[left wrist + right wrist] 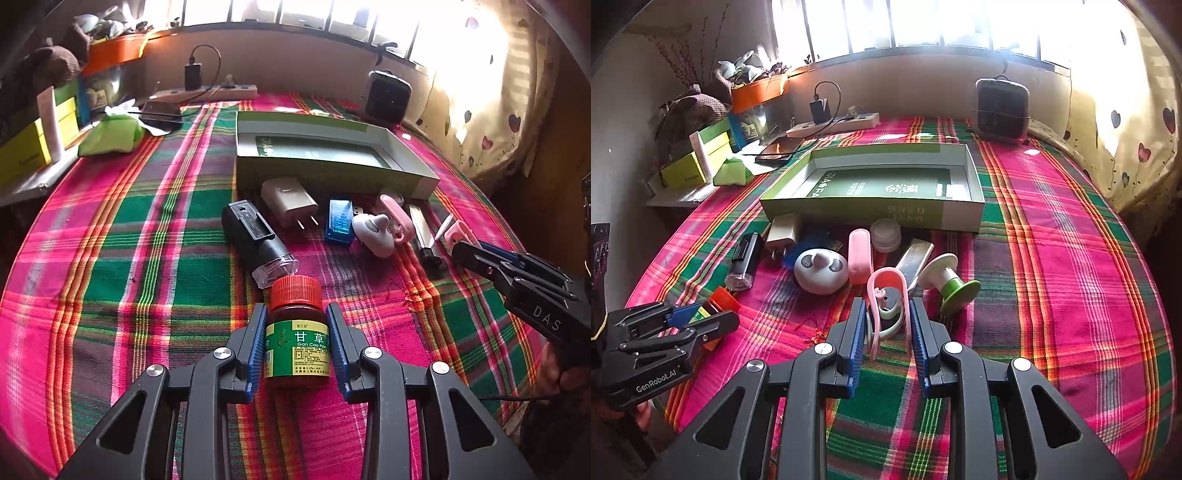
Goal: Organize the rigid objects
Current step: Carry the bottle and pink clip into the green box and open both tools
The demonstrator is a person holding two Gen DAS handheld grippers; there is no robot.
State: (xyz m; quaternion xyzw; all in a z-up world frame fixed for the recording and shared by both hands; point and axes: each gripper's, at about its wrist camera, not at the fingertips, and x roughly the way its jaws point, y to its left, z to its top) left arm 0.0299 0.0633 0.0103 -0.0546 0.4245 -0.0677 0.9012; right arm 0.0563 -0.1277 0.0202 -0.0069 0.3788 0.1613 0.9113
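My left gripper is shut on a brown medicine bottle with a red cap and green label; it also shows in the right wrist view. My right gripper is shut on a pink clip with a pale green part. An open green box lies behind the pile; it also shows in the left wrist view. In front of it lie a black flashlight, a white charger, a blue USB device, a white round gadget and a green-and-white spool.
A plaid cloth covers the table. A small heater stands at the back right, a power strip and phone at the back. Yellow-green boxes stack at the left edge.
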